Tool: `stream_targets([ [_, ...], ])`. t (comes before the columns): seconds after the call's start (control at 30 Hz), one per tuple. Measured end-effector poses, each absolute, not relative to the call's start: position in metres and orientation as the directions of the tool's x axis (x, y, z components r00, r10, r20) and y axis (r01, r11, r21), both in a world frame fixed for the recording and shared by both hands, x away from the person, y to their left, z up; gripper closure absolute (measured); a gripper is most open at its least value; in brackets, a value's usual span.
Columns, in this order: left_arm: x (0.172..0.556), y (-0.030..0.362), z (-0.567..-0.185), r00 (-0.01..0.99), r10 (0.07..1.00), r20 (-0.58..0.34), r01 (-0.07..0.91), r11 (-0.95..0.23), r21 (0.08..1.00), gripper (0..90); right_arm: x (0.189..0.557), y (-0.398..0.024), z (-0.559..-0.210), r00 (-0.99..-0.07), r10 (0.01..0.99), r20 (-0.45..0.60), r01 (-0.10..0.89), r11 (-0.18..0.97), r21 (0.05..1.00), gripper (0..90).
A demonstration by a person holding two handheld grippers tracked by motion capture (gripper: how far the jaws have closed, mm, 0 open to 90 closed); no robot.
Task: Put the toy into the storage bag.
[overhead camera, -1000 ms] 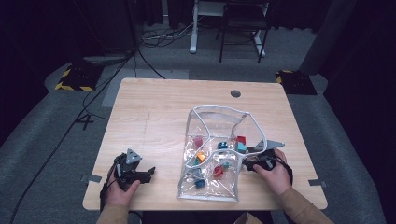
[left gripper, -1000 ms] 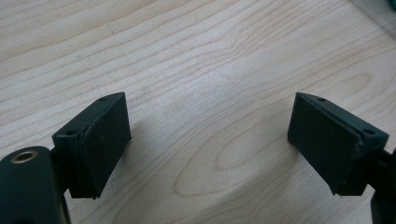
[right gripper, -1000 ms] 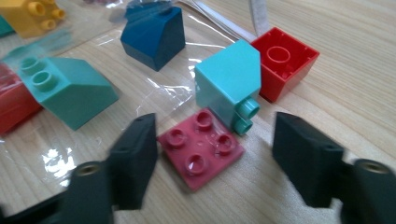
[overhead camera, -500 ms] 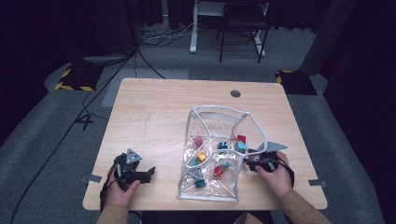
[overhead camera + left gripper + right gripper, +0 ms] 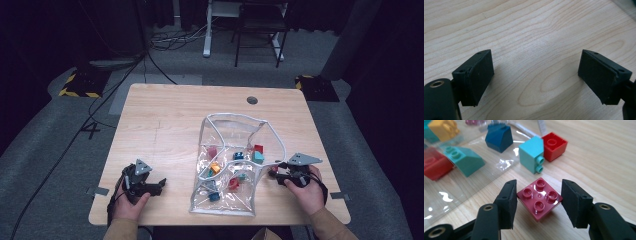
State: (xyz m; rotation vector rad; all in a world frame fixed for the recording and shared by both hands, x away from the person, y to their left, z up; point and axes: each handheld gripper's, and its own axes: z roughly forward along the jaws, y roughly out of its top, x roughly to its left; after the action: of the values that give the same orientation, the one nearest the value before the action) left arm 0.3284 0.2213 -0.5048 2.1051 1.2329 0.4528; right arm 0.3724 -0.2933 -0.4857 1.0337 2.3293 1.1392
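Observation:
A dark red four-stud brick (image 5: 539, 197) sits cornerwise between the pads of my right gripper (image 5: 539, 192), both pads touching its corners; these jaws have just been closing on it. In the high view the right gripper (image 5: 275, 172) is at the right edge of a clear plastic bag (image 5: 222, 202) that lies flat on the table with several coloured bricks in and on it. My left gripper (image 5: 161, 184) rests near the table's front left, open, with bare wood between its pads (image 5: 477, 77).
Just beyond the held brick lie a teal brick (image 5: 531, 155) and a red brick (image 5: 554, 145) on the wood. A blue sloped brick (image 5: 499, 137) and a teal sloped brick (image 5: 464, 160) lie on the plastic. The wooden table (image 5: 165, 120) has a round hole (image 5: 252, 100) at the back.
The right hand has drawn a little to the right, away from the bag, with the dark red brick between its jaws. The left hand has stayed put.

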Motion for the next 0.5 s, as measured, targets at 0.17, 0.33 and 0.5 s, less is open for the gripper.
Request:
stream_targets([
  [0.17, 0.328, 0.221, -0.505, 0.499, 0.866, -0.028, 0.644, -0.349, 0.681, 13.4, 0.368, -0.302, -0.47, -0.661, 0.751, 0.008, 0.451, 0.388, 0.804, 48.2],
  [0.33, 0.328, 0.221, -0.505, 0.499, 0.866, -0.029, 0.644, -0.348, 0.681, 13.4, 0.365, -0.309, -0.453, -0.657, 0.754, 0.015, 0.443, 0.37, 0.817, 48.2],
  [0.5, 0.328, 0.221, -0.505, 0.499, 0.866, -0.028, 0.644, -0.349, 0.681, 13.4, 0.363, -0.315, -0.438, -0.653, 0.757, 0.016, 0.438, 0.361, 0.823, 48.1],
])
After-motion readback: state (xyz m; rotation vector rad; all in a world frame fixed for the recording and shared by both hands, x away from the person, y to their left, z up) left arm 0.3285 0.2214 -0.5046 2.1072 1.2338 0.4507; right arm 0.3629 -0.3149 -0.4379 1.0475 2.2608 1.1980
